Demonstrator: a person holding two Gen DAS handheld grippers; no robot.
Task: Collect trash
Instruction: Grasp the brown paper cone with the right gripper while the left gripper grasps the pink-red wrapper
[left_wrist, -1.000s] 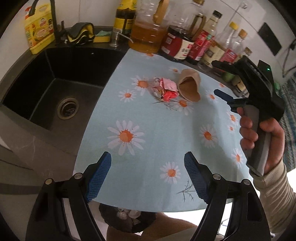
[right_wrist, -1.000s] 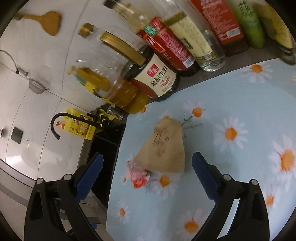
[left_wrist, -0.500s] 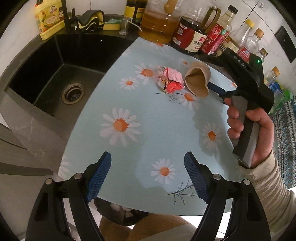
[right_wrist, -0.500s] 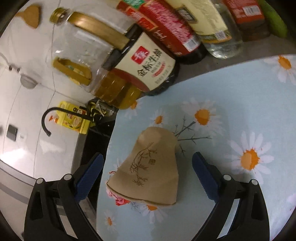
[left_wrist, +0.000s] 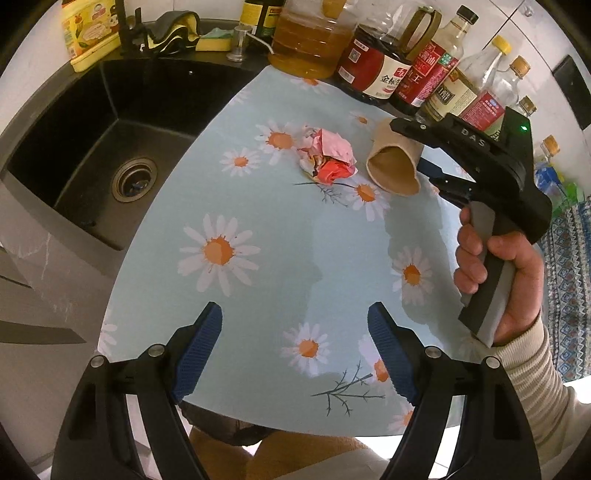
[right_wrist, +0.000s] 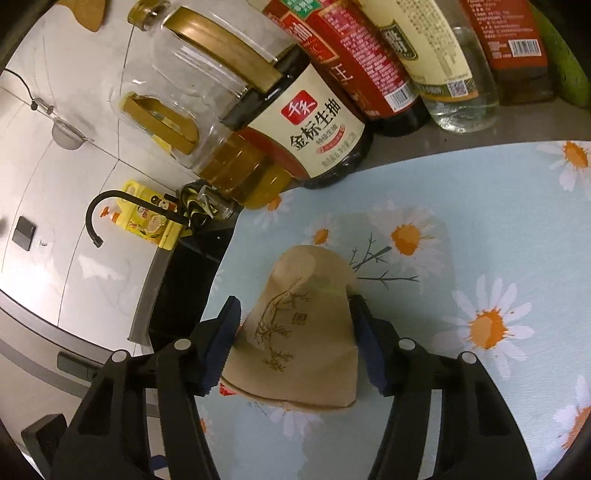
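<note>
A table (left_wrist: 280, 236) covered by a light blue daisy-print cloth was seen, with a black sink (left_wrist: 92, 147) set along its left edge and a row of sauce and oil bottles (left_wrist: 373, 70) lined up along its far edge. The right gripper (right_wrist: 295, 339) was held by a hand (left_wrist: 498, 273) in a cream ribbed sleeve over the far right part of the table, pointed toward the bottles. The left gripper (left_wrist: 295, 354) was held above the near edge of the table, its jaws standing wide apart with nothing between them.

A brown paper cup (right_wrist: 299, 332), lying on its side near the far edge just in front of the bottles, was flanked by the jaws of the right gripper, which were closing. The blue pads were seen at or almost at the cup's two sides; firm pressure could not be told. A crumpled pink and red paper wad (left_wrist: 328, 158) was seen just beside the cup's open mouth, toward the sink.
</note>
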